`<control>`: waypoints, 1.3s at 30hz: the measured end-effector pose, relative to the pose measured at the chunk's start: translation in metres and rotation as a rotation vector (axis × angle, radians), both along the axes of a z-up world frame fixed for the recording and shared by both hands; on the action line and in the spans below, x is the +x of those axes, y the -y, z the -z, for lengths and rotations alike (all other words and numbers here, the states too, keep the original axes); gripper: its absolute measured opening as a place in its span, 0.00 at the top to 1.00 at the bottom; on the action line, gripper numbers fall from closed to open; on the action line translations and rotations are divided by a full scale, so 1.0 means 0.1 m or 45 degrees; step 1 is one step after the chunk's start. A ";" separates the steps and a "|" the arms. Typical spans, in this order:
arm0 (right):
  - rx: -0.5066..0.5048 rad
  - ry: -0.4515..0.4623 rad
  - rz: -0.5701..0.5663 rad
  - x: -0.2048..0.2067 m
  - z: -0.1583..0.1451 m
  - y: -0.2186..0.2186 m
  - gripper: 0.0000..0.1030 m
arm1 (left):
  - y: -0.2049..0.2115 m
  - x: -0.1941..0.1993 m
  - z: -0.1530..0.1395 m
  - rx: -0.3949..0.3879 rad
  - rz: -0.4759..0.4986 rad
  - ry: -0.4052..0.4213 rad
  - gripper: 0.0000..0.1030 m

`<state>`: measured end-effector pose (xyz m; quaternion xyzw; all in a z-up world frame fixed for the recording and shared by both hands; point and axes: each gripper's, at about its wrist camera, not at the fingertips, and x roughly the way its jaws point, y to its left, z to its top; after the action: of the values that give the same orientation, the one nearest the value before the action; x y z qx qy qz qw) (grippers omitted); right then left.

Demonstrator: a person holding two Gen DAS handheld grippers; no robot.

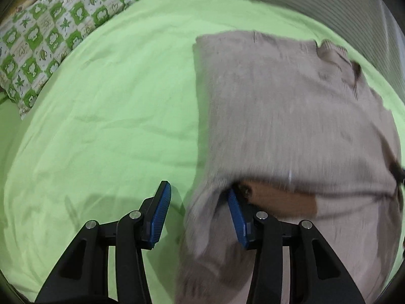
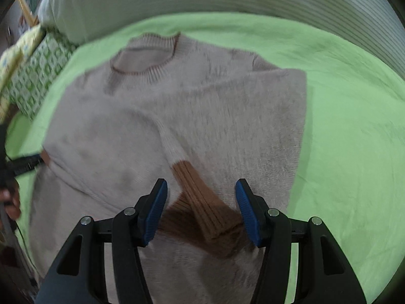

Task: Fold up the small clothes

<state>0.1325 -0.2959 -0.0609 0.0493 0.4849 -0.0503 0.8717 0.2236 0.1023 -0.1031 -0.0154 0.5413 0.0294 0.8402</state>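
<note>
1. The jaws of the left gripper (image 1: 196,212) are wide apart. Its left blue pad (image 1: 159,217) hangs over the bare sheet. Its right blue pad sits right at the folded edge of the sweater (image 1: 291,126), and fuzzy cloth drapes between the two pads. I cannot tell if the pad is pressing on the cloth.

2. The jaws of the right gripper (image 2: 201,211) are wide apart too. They hold nothing. The brown sleeve cuff (image 2: 202,202) lies between the two blue pads, under them.

3. Both grippers point forward and down at the bed. At the left edge of the right wrist view, a bit of the person's hand (image 2: 10,197) shows, next to the dark tip of the other tool touching the side of the sweater.

4. The sweater is soft, fuzzy and pale beige. It lies flat on the green sheet (image 1: 101,126). Its right side is folded in over the middle, with the sleeve crossing the front down to the brown cuff. A second brown cuff (image 1: 283,200) peeks out under a fold near the left gripper.

5. Further off is the round ribbed neck (image 2: 144,58) of the sweater.

6. Past that, a pillow (image 1: 48,38) with green and white squares and leaf pictures sits at the far left corner. A striped wall (image 2: 278,0) runs behind the bed.

7. No words can be read anywhere.
</note>
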 end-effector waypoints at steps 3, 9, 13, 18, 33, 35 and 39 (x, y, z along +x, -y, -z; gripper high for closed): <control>-0.010 -0.009 -0.029 -0.02 0.03 0.00 0.74 | 0.00 0.11 0.02 0.008 -0.078 0.019 0.56; 0.257 0.095 -0.012 0.02 -0.32 0.15 0.94 | -0.10 0.08 -0.04 -0.067 -0.213 0.078 0.72; 0.486 0.326 -0.055 0.00 -1.00 0.30 0.94 | -0.11 -0.03 -0.13 -0.110 -0.294 0.119 0.75; 0.472 0.272 -0.075 0.08 -1.08 0.40 0.94 | -0.18 -0.19 -0.19 -0.129 -0.365 0.139 0.75; 0.342 -0.115 0.048 0.26 -0.16 0.60 0.94 | -0.25 -0.02 -0.02 -0.169 -0.426 0.117 0.75; 0.318 -0.136 0.051 0.27 -0.12 0.60 0.94 | -0.27 0.00 0.00 -0.173 -0.421 0.111 0.75; 0.259 -0.115 0.083 0.25 -0.16 0.59 0.93 | -0.30 0.02 0.02 -0.181 -0.408 0.099 0.73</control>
<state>0.1579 -0.3546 -0.0451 0.1509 0.5244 -0.0312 0.8374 0.2256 0.1320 -0.1047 -0.1618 0.4998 0.1239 0.8418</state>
